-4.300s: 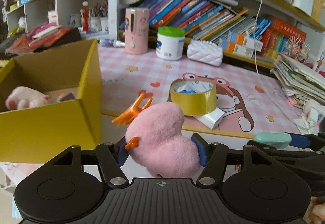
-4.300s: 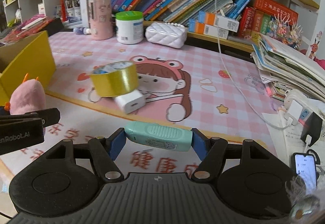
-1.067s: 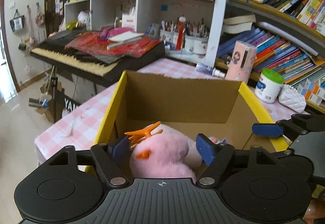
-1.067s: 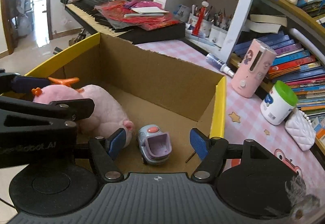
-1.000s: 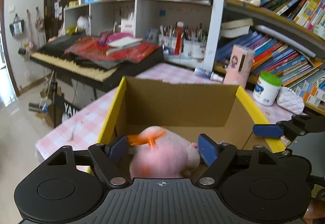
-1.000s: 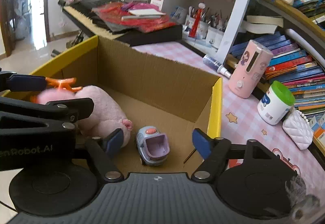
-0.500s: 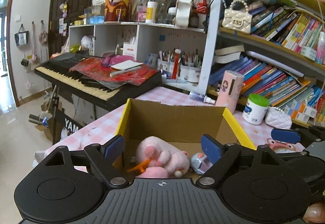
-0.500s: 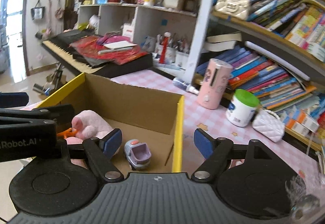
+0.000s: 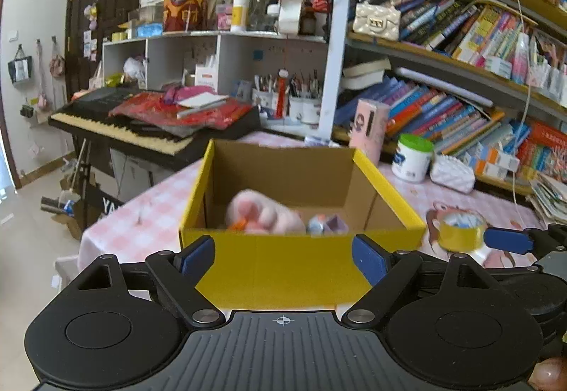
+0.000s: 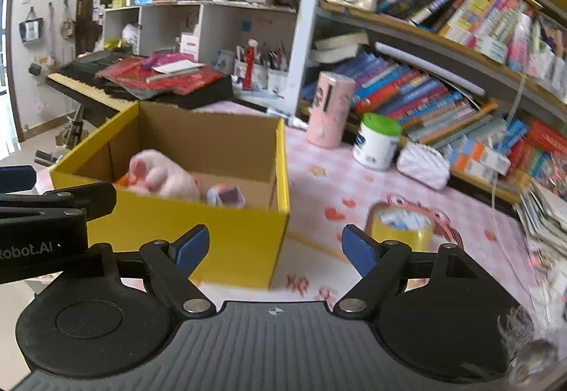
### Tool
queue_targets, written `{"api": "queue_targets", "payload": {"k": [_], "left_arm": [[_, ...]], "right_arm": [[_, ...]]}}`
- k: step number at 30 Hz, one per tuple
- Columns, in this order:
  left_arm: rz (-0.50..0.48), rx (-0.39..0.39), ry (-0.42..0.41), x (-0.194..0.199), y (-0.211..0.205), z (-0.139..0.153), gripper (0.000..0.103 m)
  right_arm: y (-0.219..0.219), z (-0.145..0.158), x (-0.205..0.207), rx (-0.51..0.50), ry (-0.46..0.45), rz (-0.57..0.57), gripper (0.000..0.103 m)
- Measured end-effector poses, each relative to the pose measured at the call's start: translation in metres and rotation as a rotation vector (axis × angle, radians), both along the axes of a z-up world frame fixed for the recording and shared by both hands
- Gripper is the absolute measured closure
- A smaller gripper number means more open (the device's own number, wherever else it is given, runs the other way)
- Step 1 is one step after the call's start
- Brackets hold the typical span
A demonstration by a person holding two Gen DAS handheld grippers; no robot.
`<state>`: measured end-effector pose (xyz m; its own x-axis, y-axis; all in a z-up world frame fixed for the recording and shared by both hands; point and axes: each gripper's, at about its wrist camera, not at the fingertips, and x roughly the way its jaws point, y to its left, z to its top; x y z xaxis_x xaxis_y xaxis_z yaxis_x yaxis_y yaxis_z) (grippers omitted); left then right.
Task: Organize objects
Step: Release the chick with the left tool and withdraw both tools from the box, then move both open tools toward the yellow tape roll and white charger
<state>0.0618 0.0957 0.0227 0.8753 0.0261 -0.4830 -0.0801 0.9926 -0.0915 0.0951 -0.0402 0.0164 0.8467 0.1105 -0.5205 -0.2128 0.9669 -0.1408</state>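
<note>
A yellow cardboard box (image 9: 290, 263) (image 10: 198, 231) stands on the pink checked table. Inside lie pink plush toys (image 9: 262, 212) (image 10: 159, 176) with orange parts and a small lilac toy (image 9: 326, 224) (image 10: 226, 196). My left gripper (image 9: 283, 254) is open and empty, held back in front of the box's near wall. My right gripper (image 10: 274, 244) is open and empty, near the box's right corner. A roll of yellow tape (image 9: 459, 231) (image 10: 400, 228) lies on the table right of the box.
A white jar with green lid (image 9: 413, 157) (image 10: 377, 141), a pink cylinder (image 9: 368, 125) (image 10: 329, 107) and a white quilted purse (image 9: 452, 173) (image 10: 423, 164) stand at the back. Bookshelves (image 10: 443, 79) fill the right. A keyboard with red papers (image 9: 141, 121) lies left. Papers (image 10: 545, 213) are stacked at the far right.
My left gripper opened and let the pink plush drop into the box. Both grippers pulled back and up away from the box; the right one swung right, bringing the tape roll into view.
</note>
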Motion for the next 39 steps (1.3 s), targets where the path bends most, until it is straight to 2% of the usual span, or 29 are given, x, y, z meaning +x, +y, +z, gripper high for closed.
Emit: {"api": "queue_targets", "payload": {"k": [11, 20, 28, 39], "left_arm": [[-0.076, 0.008, 0.053, -0.038, -0.014, -0.017, 0.012], [-0.178, 0.016, 0.079, -0.049, -0.036, -0.025, 0.011], [-0.231, 0.041, 0.095, -0.044, -0.053, -0.028, 0.011], [-0.258, 0.048, 0.106, -0.016, -0.098, -0.029, 0.011]], "right_arm": [[-0.019, -0.021, -0.053, -0.007, 0.068, -0.116, 0.016], [-0.044, -0.031, -0.080, -0.004, 0.099, -0.220, 0.015], [-0.068, -0.034, -0.080, 0.021, 0.110, -0.301, 0.013], [-0.112, -0.040, -0.056, 0.020, 0.132, -0.321, 0.013]]}}
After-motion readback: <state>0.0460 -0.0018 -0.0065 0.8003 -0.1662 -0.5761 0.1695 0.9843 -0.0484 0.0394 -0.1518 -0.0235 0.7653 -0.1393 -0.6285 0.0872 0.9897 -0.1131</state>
